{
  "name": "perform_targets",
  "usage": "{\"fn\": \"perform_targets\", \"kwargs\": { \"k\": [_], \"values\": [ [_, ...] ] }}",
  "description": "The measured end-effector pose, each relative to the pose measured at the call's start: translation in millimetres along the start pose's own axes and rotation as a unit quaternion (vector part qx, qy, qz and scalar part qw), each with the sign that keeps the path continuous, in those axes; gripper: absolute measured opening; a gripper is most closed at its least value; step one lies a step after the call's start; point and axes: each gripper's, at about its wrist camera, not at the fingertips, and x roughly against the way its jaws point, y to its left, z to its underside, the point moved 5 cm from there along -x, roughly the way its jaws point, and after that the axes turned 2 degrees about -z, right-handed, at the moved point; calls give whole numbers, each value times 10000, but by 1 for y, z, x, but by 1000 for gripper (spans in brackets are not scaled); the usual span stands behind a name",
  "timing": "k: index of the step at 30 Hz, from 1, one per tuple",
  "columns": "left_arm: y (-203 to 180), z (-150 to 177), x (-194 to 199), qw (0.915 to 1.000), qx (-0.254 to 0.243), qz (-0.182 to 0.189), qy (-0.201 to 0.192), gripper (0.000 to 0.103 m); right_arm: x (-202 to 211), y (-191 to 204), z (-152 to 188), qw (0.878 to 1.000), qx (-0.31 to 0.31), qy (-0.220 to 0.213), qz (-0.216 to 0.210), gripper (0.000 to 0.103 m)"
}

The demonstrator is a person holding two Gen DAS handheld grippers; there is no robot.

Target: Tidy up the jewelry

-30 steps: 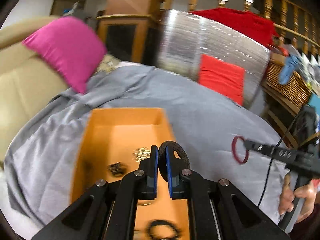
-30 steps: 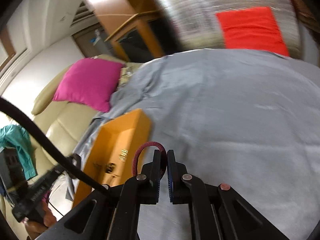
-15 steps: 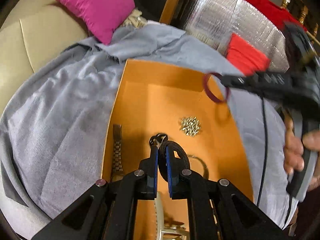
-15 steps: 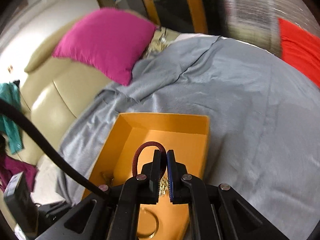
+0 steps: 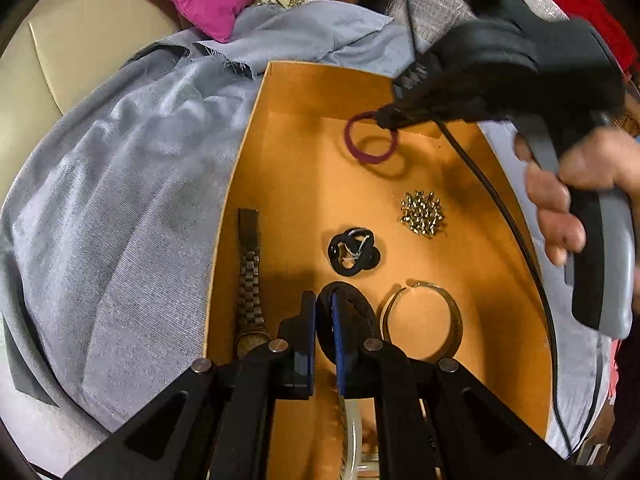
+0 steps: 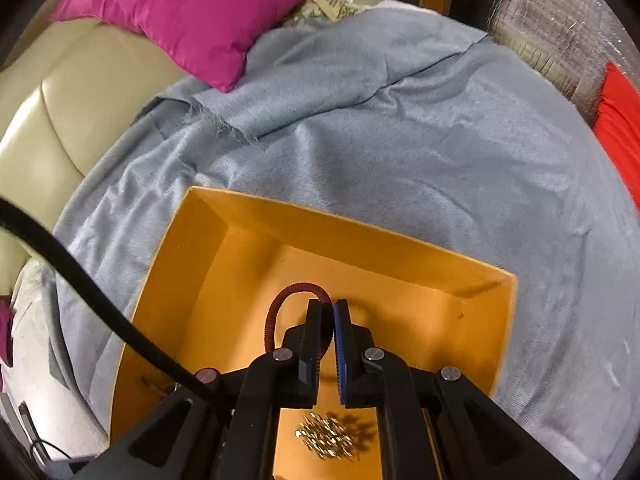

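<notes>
An open orange box [image 5: 248, 144] lies on a grey cloth. My left gripper [image 5: 324, 312] is shut on a black hair band [image 5: 362, 308] low over the box's near end. My right gripper [image 6: 333, 312] is shut on a maroon hair band [image 6: 280, 308], which also shows in the left wrist view [image 5: 370, 138], hanging over the box's far end. In the box lie a dark metal watch [image 5: 249, 276], a knotted black band [image 5: 352, 250], a gold spiky cluster [image 5: 422, 212] and a gold bangle [image 5: 452, 316].
The grey cloth [image 6: 400, 152] covers a round surface. A pink cushion [image 6: 200, 12] and a beige sofa [image 6: 48, 128] lie at the far left. A silver padded object with a red patch [image 6: 616, 128] stands at the right. The right gripper's black cable [image 5: 520, 240] crosses the box.
Both grippers have moved over the orange box and lowered. The maroon band has gone from beside the box to inside its far end; the black band now hangs low over the near end.
</notes>
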Motion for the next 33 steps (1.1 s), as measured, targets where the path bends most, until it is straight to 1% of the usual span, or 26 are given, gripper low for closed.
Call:
{"fn": "perform_targets", "kwargs": {
  "k": [2,4,5,6,7,8,9,10,12,15,17,18,19,21,25,29,31,33],
  "values": [
    [-2,2,-4,9999,-16,18,103,8,-6,2,-4,10000,-18,-4,24,7],
    [-3,2,-6,9999,10,53,163,8,-12,4,-5,10000,-38,84,27,8],
    [-2,1,-7,9998,23,58,167,8,-15,4,-5,9999,-70,142,7,12],
    [-2,1,-7,9998,52,87,176,8,-16,4,-5,9998,-106,159,20,20],
    [-2,1,-7,9998,65,96,184,8,-16,2,-4,9998,-151,160,36,26],
    [-2,1,-7,9998,60,95,190,8,-14,0,-3,9997,-201,150,11,38],
    [-3,0,-7,9998,38,80,191,9,-12,-1,-3,9996,-245,125,-34,46],
    [-3,0,-7,9998,21,62,186,12,-8,-4,-2,9995,-314,68,-80,48],
    [-5,-1,-7,9998,20,88,163,17,5,-9,-1,9988,-441,-127,-174,48],
    [-6,-4,1,9999,83,83,4,27,33,-19,3,9971,-560,-461,-230,48],
    [-8,-7,11,9997,70,-61,-236,41,55,-28,10,9953,-614,-693,-274,48],
    [-9,-9,17,9991,50,-132,-391,52,68,-35,15,9938,-663,-827,-330,48],
    [-10,-10,21,9985,32,-188,-505,59,75,-39,19,9928,-690,-907,-373,48],
    [-15,-13,34,9958,-67,-364,-838,59,95,-51,30,9898,-762,-1114,-450,48],
    [-23,-14,48,9913,-210,-577,-1168,60,132,-70,60,9845,-885,-1416,-542,48],
    [-33,-12,52,9868,-384,-836,-1333,61,153,-75,86,9816,-942,-1562,-560,48],
    [-35,-10,55,9853,-453,-948,-1345,61,156,-74,94,9810,-952,-1587,-576,48],
    [-35,-9,54,9854,-464,-969,-1321,61,156,-70,97,9818,-933,-1555,-561,48]
  ]
}}
